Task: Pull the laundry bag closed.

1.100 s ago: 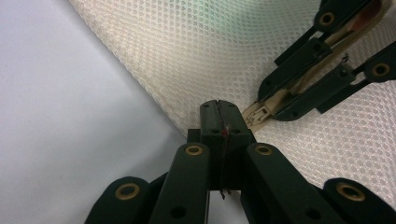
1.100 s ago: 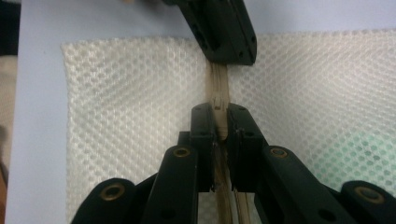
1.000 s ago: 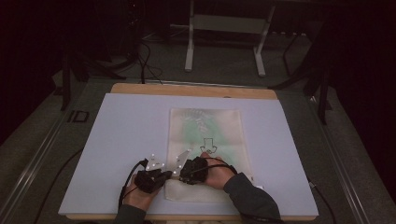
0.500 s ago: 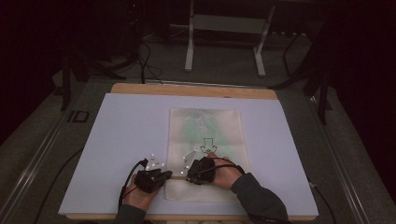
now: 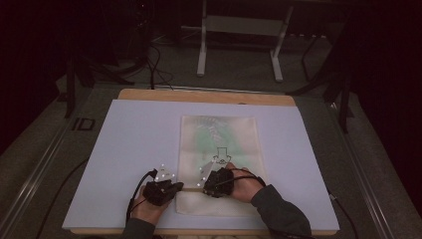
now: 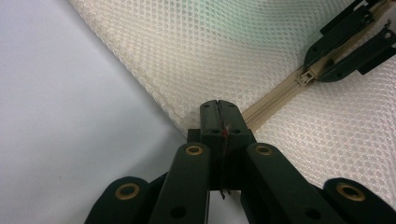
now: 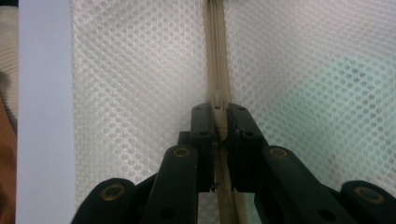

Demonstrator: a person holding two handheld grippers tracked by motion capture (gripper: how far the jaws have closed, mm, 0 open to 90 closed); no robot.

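- Dark room, grey floor; we're at a wooden table (image 5: 209, 96) covered by a white sheet (image 5: 134, 149), metal stand legs (image 5: 201, 45) on the floor beyond the far edge.
- Left gripper (image 6: 218, 109): jaws pressed together, pinching the edge of the mesh bag (image 6: 210, 51) right where the zipper (image 6: 271, 100) ends. In the high view we see it (image 5: 175, 186) just off the bag's left edge, near the table's front.
- Right gripper (image 7: 219, 123): jaws clamped on the zipper slider (image 7: 218, 105), beige zipper tape (image 7: 215, 46) running straight ahead from the tips. In the high view it (image 5: 206, 185) sits on the bag, just right of the left gripper.
- From the left gripper view we see the right gripper's jaws (image 6: 327, 63) on the slider (image 6: 310, 74), a bit further along the zipper line.
- Bag (image 5: 219, 149) lies flat on the sheet, extending away from both grippers toward the far side; greenish contents show through the mesh, can't tell what.
- Hands: left (image 5: 144, 206), right (image 5: 244, 186), dark sleeve (image 5: 278, 214) on the right forearm.
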